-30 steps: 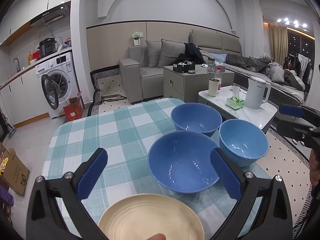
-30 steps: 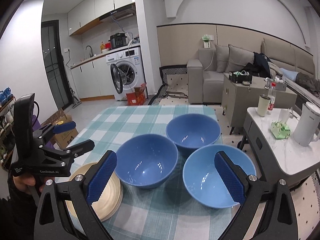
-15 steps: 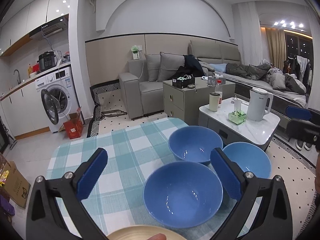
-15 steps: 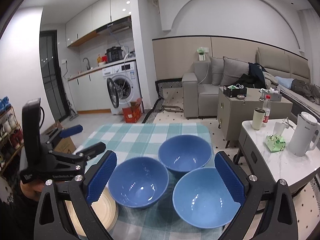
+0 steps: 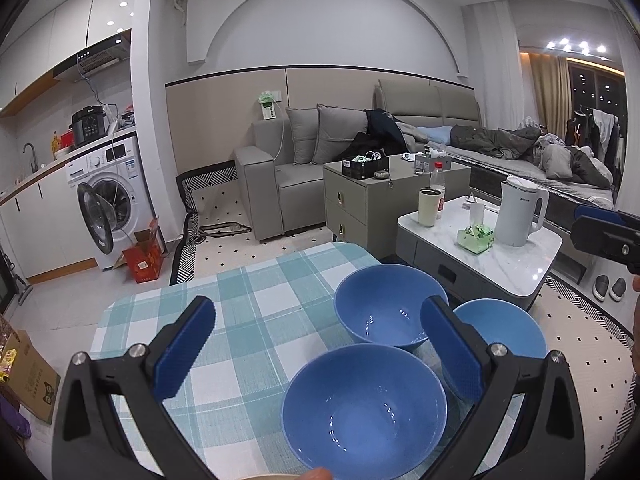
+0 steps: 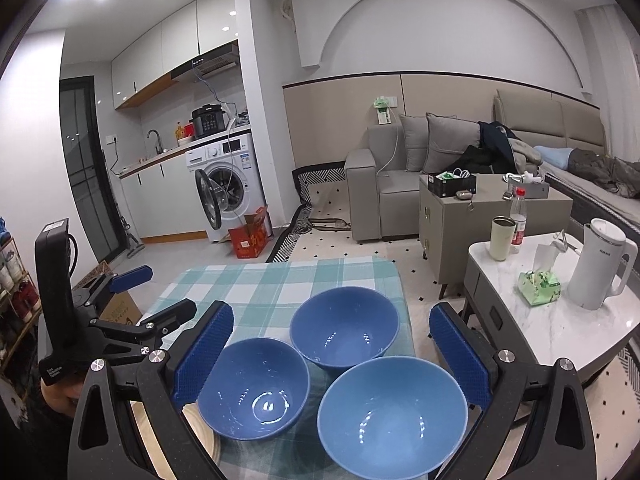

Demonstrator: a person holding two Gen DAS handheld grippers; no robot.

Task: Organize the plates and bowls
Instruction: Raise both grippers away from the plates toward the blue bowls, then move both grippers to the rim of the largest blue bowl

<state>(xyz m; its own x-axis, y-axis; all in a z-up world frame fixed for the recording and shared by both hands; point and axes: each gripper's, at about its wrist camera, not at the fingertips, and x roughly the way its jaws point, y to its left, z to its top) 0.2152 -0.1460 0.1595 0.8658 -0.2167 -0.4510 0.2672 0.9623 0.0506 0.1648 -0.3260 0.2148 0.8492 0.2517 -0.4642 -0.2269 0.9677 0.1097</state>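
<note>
Three blue bowls stand close together on the teal checked tablecloth. From the left wrist, the nearest bowl sits low between the fingers of my open left gripper, with a second bowl behind it and a paler bowl to the right. My right gripper is open and empty above the pale bowl, the left bowl and the far bowl. A cream plate lies left of the bowls, mostly hidden by the gripper. The left gripper hangs at the left, in a hand.
A white marble side table with a kettle, a cup and a green tissue pack stands close to the right of the table. A grey cabinet and sofa lie beyond. A cardboard box sits on the floor at left.
Both grippers have drawn up and back from the table, so the bowls sit lower in both views. The cream plate has slid almost out of the left wrist view. Both stay open.
</note>
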